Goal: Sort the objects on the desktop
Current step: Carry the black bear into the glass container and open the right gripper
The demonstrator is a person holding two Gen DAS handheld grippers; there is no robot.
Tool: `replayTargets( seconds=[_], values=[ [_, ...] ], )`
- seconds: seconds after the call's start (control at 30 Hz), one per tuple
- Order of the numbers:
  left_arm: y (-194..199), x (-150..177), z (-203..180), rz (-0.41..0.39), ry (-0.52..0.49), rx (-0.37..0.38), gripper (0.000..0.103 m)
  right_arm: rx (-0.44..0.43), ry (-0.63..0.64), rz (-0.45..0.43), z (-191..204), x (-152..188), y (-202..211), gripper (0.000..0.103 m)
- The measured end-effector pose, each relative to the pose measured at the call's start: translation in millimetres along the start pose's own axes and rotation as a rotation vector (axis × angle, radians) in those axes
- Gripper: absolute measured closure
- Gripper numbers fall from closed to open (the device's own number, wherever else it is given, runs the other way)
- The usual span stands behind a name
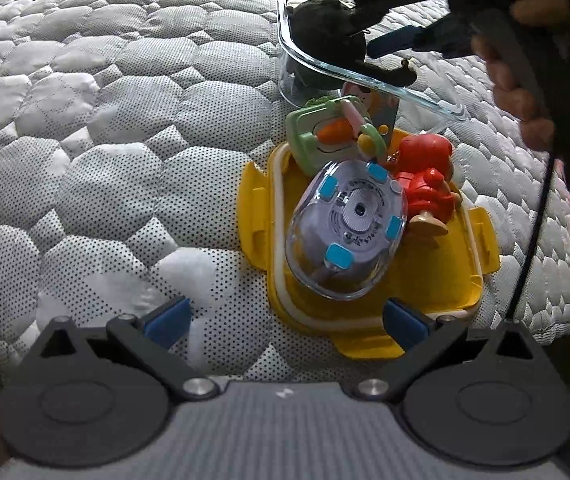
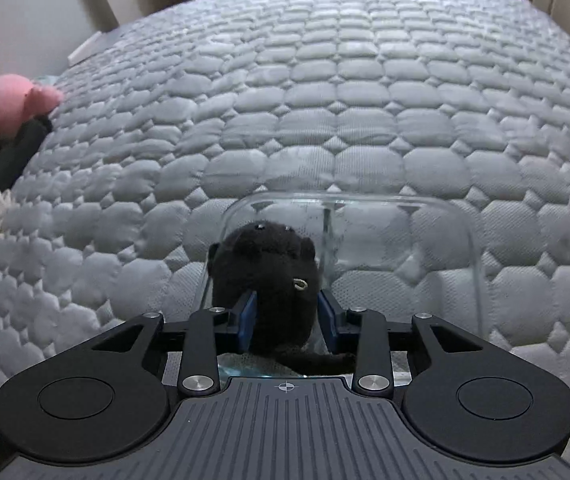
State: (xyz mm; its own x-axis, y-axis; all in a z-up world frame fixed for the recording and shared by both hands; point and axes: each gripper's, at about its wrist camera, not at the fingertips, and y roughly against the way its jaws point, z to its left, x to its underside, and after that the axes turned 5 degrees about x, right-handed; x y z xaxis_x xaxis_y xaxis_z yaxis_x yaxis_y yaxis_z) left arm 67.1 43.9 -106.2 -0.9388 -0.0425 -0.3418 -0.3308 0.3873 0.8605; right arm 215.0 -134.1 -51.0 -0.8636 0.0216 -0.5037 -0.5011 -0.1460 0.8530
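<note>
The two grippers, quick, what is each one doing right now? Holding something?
Left gripper: open, holding nothing, above the yellow lid.
Right gripper: closed on the black plush toy in the glass container.

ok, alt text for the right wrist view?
The right gripper has its blue pads closed on a black plush toy at the left end of a clear glass container. The container sits on a grey quilted mattress filling most of the frame; something pink lies at the left edge.
</note>
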Motion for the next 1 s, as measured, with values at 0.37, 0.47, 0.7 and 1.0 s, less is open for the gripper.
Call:
replayTargets(
  seconds=[0.37, 0.47, 0.7, 1.0],
  values=[
    [-2, 1, -4, 0.008, 0.0, -0.005, 0.0, 0.092, 0.085, 0.009, 25, -10, -23, 0.071],
    [0, 4, -9, 0.008, -0.01, -0.002, 0.0, 0.053, 0.052, -0.003, 17, -9, -24, 0.07],
    [4, 7, -9, 0.004, 0.008, 0.006, 0.0, -0.072, -0.065, -0.135, -21, -14, 26, 0.058],
    [4, 13, -13, 0.02, -0.022, -0.019, 0.0, -0.022, 0.051, -0.108, 9, -12, -13, 0.059]
  ],
)
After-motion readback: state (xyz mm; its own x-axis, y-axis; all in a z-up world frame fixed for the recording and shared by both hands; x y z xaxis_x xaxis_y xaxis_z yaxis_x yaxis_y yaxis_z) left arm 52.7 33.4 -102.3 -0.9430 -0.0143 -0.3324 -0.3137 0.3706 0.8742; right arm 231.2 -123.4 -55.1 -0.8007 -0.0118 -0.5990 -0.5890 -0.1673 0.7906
